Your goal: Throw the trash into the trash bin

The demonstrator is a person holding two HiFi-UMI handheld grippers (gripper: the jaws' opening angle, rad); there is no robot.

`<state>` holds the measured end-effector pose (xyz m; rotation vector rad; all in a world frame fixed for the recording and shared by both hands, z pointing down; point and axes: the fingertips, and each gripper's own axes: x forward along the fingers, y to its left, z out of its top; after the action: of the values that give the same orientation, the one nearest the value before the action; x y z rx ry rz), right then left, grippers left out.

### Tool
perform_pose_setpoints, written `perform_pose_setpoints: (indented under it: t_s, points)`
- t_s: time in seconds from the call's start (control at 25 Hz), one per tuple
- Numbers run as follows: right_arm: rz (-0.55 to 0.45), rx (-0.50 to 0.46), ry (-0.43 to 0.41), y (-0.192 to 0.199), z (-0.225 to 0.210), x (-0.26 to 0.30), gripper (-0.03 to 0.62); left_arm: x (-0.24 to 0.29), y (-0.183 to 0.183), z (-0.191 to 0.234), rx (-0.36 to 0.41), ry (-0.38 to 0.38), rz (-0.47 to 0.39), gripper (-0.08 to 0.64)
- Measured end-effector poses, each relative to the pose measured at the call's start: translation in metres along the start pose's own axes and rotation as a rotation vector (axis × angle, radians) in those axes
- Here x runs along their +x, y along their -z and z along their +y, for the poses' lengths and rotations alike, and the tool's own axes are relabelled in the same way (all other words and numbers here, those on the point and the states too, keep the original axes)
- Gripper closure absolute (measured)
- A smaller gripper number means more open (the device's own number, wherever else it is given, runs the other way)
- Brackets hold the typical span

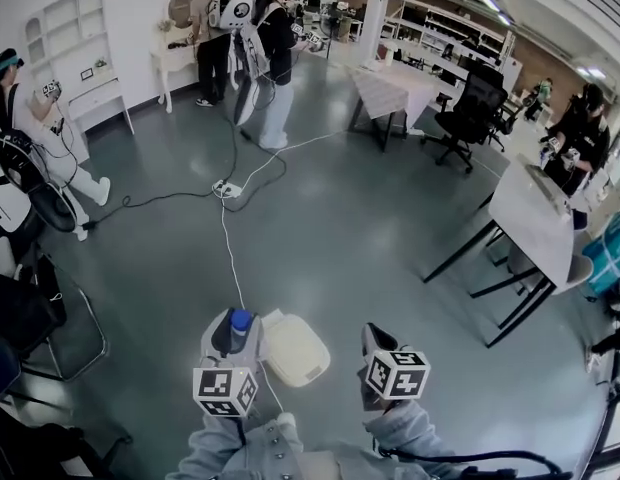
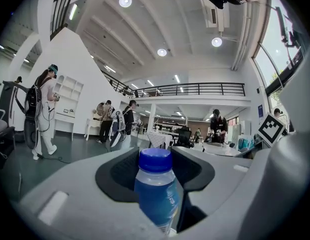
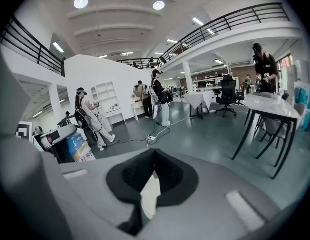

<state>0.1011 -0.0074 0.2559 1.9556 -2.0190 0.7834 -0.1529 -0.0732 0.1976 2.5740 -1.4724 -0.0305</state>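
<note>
Big open office with a grey floor (image 1: 370,228), and I'm looking steeply down at it through the head view. Off to the right is a white tabletop (image 1: 535,208) on black legs. Further back there's a black office chair (image 1: 470,103), and a couple of people (image 1: 275,53) are standing near the far wall. A white cable (image 1: 230,253) runs across the floor toward the camera.

At the bottom of the frame sits the trash bin (image 1: 295,350). It's cream coloured, lid on as far as I can tell from up here, and it stands on the floor between the two grippers.

Left gripper (image 1: 235,328) is at the bin's left edge, just beside it rather than over it. Its fingers (image 2: 122,174) are clamped on a blue bottle (image 2: 156,194), held upright, with the blue cap (image 2: 155,160) poking up between the black pads. So the trash is in the left gripper, not in the bin yet.

Right gripper (image 1: 375,340) hangs on the bin's other side, near it but not touching. Its own view shows the fingers (image 3: 127,176) pretty much together, tips touching, nothing held. The only thing in the slit lower down is a sliver of the cream bin behind. Each gripper carries its marker cube (image 1: 225,390) at the near end.
</note>
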Motion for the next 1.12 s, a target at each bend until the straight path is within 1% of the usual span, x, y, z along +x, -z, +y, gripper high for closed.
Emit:
perform_pose_setpoints:
  t_s: [0.04, 0.16, 0.2, 0.32, 0.48, 0.6, 0.72, 0.92, 1.12]
  points:
    - [0.004, 0.012, 0.000, 0.000, -0.002, 0.004, 0.589, 0.004, 0.003, 0.004, -0.005, -0.004, 0.008, 0.352]
    - [0.028, 0.108, -0.032, 0.006, -0.009, 0.016, 0.589, 0.017, 0.009, 0.007, -0.028, -0.020, 0.025, 0.351]
    - [0.037, 0.122, -0.040, 0.008, -0.012, 0.018, 0.589, 0.019, 0.011, 0.005, -0.029, -0.022, 0.031, 0.352]
    - [0.059, 0.073, -0.045, 0.010, -0.019, 0.025, 0.589, 0.023, 0.017, -0.001, -0.028, -0.045, 0.051, 0.353]
    - [0.062, 0.029, -0.090, -0.002, -0.023, 0.030, 0.589, 0.029, 0.014, -0.016, -0.035, -0.070, 0.053, 0.352]
    - [0.089, 0.053, -0.095, 0.005, -0.037, 0.034, 0.589, 0.031, 0.024, -0.026, -0.036, -0.083, 0.066, 0.353]
    - [0.116, 0.082, -0.095, 0.017, -0.050, 0.039, 0.589, 0.031, 0.039, -0.033, -0.037, -0.094, 0.095, 0.351]
    - [0.161, 0.101, -0.106, 0.040, -0.059, 0.050, 0.589, 0.023, 0.074, -0.038, -0.055, -0.119, 0.153, 0.352]
    - [0.224, 0.117, -0.131, 0.083, -0.061, 0.073, 0.589, 0.022, 0.121, -0.033, -0.074, -0.148, 0.206, 0.352]
